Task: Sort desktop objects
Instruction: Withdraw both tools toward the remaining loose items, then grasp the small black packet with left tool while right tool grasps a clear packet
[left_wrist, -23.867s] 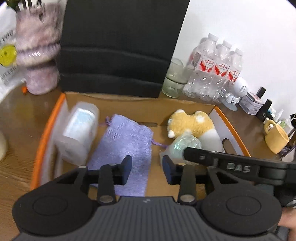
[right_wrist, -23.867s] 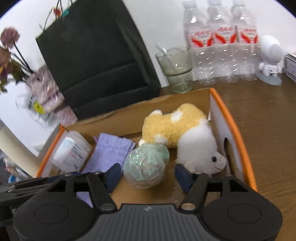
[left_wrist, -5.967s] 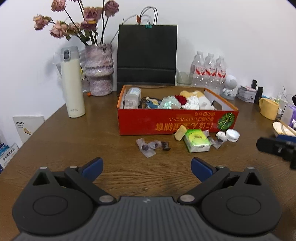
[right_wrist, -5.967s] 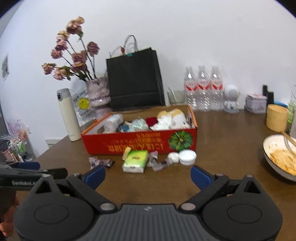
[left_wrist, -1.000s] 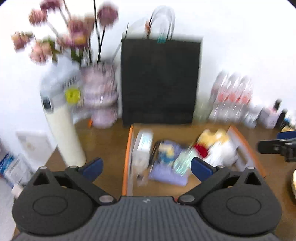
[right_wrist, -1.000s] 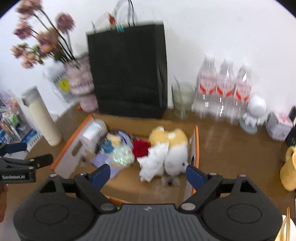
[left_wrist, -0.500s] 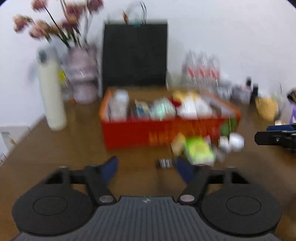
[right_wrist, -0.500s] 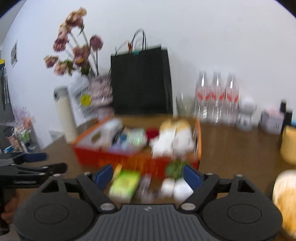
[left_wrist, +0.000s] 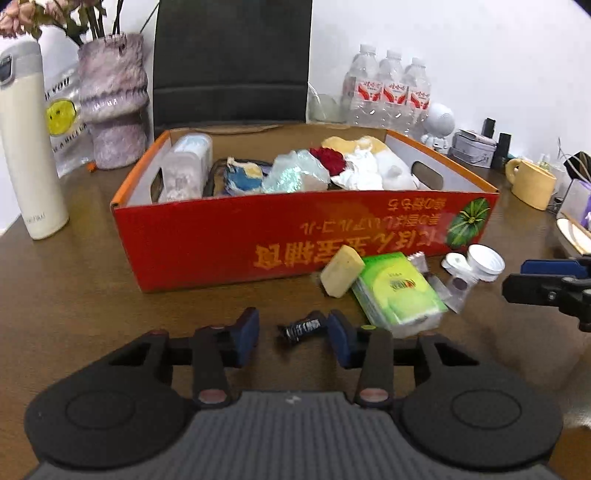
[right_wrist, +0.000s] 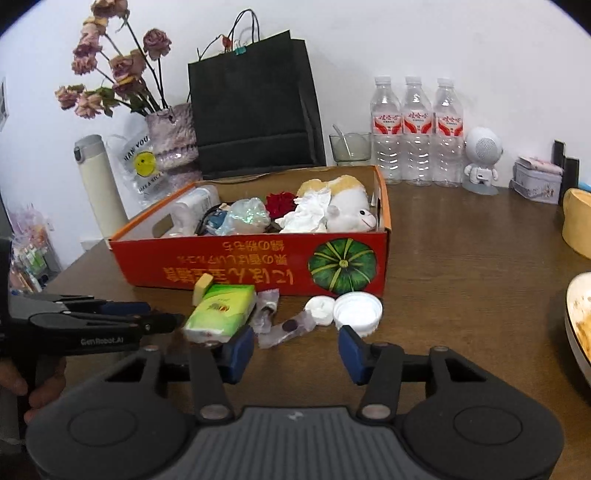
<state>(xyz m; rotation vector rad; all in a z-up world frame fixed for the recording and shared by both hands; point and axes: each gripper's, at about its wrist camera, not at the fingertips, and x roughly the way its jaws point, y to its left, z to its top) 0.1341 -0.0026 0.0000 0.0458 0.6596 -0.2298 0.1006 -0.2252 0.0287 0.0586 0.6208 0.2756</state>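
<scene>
Left tongs (left_wrist: 291, 338) parted, just closing around dark wrapped candy (left_wrist: 303, 328), lying crosswise, touching right pad; right tongs (right_wrist: 295, 349) parted, empty.

**My two claws, up close**

My left claw (left_wrist: 291, 334) is matte black plastic with blue pads (left_wrist: 246, 334) on its fingers, two round discs at the base and a ribbed grey grip between them. Brass-coloured pivot pins sit on the linkage arms. My right claw (right_wrist: 295, 350) matches it. White "GenRobot.AI" lettering runs along the left one's side.
</scene>
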